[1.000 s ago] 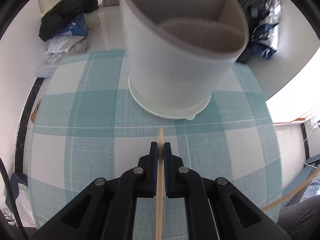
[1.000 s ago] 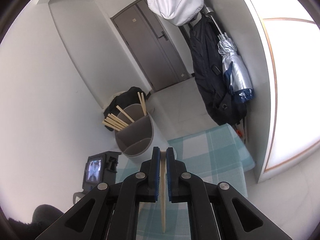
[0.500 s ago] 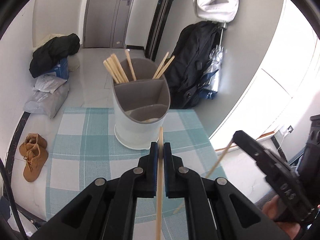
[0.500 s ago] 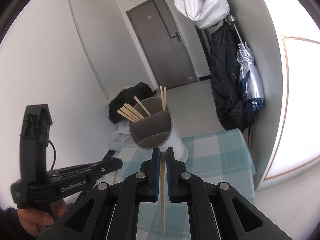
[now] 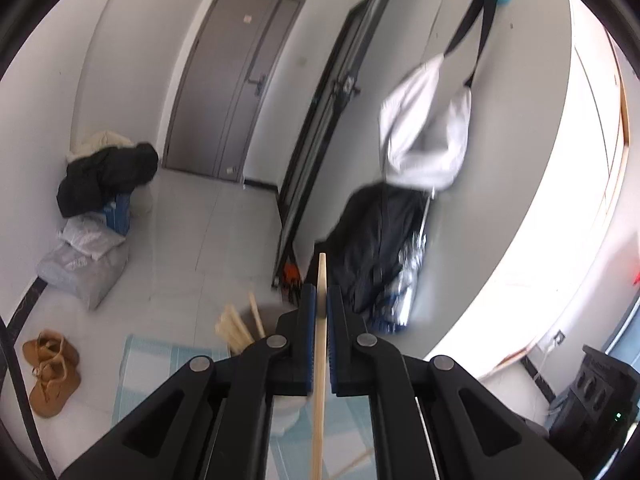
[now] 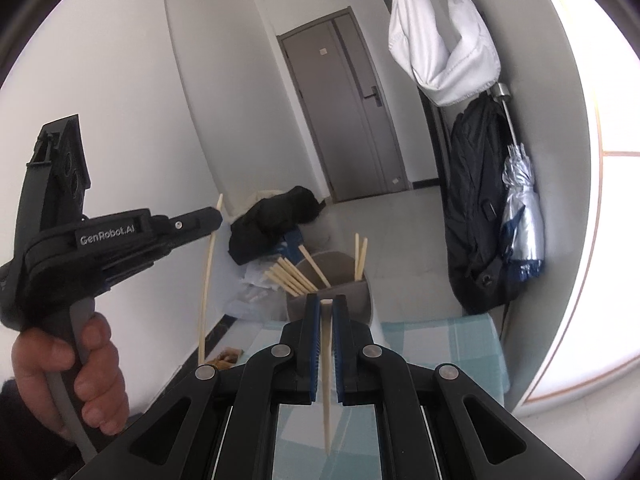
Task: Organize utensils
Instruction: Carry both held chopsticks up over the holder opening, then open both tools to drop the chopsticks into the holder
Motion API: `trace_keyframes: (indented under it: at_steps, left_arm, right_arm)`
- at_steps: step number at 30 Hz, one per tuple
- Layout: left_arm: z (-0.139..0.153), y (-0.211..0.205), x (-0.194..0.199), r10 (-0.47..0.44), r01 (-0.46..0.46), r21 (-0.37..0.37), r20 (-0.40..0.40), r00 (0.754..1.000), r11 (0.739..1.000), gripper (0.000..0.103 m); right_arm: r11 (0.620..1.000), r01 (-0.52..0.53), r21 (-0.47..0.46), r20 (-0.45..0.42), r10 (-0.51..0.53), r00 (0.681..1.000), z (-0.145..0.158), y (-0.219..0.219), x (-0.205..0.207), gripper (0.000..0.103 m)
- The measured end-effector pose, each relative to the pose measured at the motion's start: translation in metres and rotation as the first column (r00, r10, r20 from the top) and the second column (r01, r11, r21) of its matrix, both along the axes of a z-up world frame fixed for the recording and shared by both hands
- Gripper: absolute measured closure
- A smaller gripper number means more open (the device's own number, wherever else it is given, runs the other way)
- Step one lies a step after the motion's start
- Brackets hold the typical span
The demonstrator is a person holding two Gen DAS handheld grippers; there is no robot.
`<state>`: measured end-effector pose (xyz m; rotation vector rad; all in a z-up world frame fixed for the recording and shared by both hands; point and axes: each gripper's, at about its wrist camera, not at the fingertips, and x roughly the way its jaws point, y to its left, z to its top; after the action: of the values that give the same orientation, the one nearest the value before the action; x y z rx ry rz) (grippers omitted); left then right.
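My left gripper is shut on a wooden chopstick that runs back between its blue pads. From the right wrist view the same left gripper is high at the left, its chopstick hanging almost upright. My right gripper is shut on another chopstick. The grey utensil holder with several chopsticks stands on the table just beyond the right gripper. In the left wrist view only its chopstick tips and white base show below the fingers.
A teal checked tablecloth covers the table. A black backpack and a folded umbrella hang at the right wall, under a white bag. Clothes and bags and brown shoes lie on the floor. A person's hand holds the left gripper.
My left gripper has risen and tilted upward with its chopstick, so the holder has dropped below its fingers. My right gripper rose a little, and the left gripper came into its view.
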<state>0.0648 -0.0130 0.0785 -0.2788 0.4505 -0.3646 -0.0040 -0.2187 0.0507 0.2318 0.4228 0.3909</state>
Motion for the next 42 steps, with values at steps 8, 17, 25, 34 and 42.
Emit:
trace_keyframes:
  at_steps: [8,17,25,34,42]
  left_arm:
    - [0.025,0.005,0.061,0.046,-0.04,-0.041,0.152,0.987,0.998,0.102]
    - [0.007,0.014,0.109,0.116,-0.106,-0.053,0.259,0.959,0.993,0.102]
    - [-0.026,0.009,0.12,0.123,-0.137,0.028,0.303,0.945,0.99,0.102]
    - [-0.042,-0.004,0.115,0.078,-0.118,0.101,0.338,0.938,0.988,0.102]
    - [-0.052,-0.009,0.111,0.072,-0.129,0.151,0.336,0.939,0.98,0.101]
  right_arm:
    - [0.999,-0.029,0.019,0.092,0.027,0.995,0.077,-0.002,0.059,0.098]
    - [0.996,-0.045,0.071,0.092,0.038,0.995,0.095,0.009,0.139,0.098]
    - [0.994,-0.038,0.1,0.04,0.034,0.999,0.068,0.01,0.177,0.098]
    - [0.996,-0.037,0.086,0.034,0.034,0.999,0.046,0.009,0.186,0.098]
    - [0.995,-0.034,0.092,0.0,0.034,0.999,0.033,0.009,0.18,0.098]
